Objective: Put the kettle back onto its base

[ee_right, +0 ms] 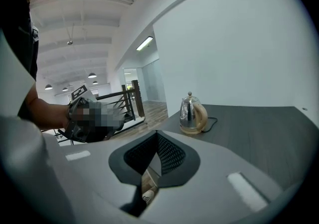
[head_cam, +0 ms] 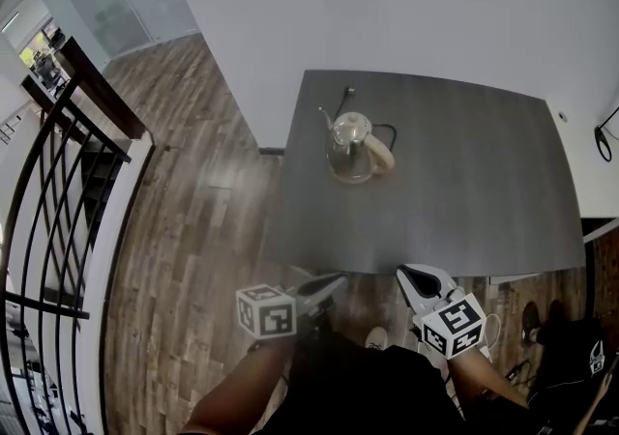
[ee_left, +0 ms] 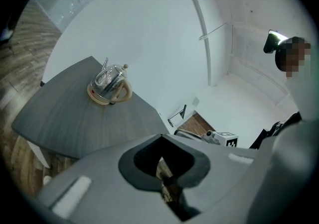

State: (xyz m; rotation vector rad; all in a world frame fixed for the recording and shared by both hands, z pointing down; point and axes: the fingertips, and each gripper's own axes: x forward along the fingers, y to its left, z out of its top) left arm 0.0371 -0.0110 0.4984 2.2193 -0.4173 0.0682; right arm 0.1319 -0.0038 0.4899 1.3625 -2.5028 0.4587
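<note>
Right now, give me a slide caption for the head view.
Kettle seated on its base on the dark table; left claw and right claw, both shut and empty, hover by the near edge.

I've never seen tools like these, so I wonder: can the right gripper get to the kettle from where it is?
Probably yes. Only bare table lies between the right gripper and the kettle. The kettle stands well across the table, though, so it means a long reach forward, and the shut jaws must open first.

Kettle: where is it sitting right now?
In the head view the kettle sits on its base at the dark table's far left, near the wall.
</note>
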